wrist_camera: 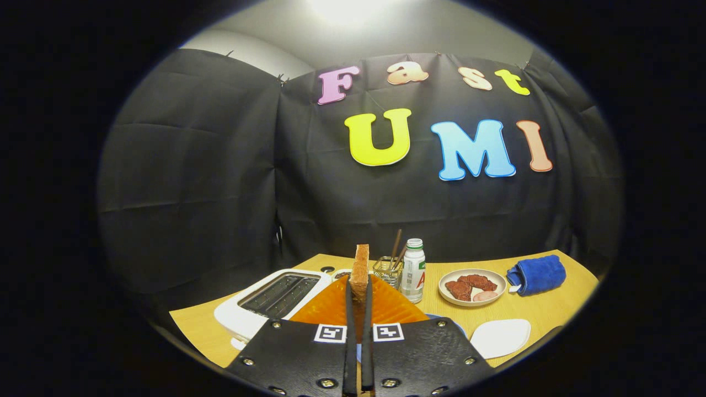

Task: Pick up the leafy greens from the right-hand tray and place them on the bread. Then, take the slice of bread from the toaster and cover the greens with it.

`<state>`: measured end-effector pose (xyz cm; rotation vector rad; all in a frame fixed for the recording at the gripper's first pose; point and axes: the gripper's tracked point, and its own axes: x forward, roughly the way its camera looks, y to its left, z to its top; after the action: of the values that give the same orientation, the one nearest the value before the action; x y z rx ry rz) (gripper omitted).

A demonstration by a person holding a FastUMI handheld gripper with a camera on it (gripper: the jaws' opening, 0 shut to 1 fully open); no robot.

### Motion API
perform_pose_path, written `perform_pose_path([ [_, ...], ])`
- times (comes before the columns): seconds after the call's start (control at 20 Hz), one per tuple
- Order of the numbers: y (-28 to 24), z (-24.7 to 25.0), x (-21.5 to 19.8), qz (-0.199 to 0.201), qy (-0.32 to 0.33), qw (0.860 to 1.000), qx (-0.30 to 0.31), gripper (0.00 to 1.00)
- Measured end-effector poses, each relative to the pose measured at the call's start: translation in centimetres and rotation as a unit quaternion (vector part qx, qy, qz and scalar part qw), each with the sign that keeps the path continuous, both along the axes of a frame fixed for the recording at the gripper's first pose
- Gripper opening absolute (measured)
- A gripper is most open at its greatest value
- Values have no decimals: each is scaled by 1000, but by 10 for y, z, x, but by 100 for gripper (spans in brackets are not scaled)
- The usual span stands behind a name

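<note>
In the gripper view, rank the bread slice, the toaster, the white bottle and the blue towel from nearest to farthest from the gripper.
1. Bread slice: upright, pinched between the fingers of the gripper.
2. Toaster: just left of the fingers.
3. White bottle: beyond them, slightly right.
4. Blue towel: far right, past the plate of meat.

Blue plate (441, 320) behind claw (358, 300)

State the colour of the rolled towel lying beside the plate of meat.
Blue. The towel shows best in the gripper view, beyond the gripper, which is shut on the bread slice.
</note>
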<state>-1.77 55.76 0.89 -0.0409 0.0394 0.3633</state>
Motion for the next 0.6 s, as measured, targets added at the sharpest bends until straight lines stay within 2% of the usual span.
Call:
perform_pose_path([
  [0.6, -32, -35, 14, -24, 36, 999, -6, 3],
])
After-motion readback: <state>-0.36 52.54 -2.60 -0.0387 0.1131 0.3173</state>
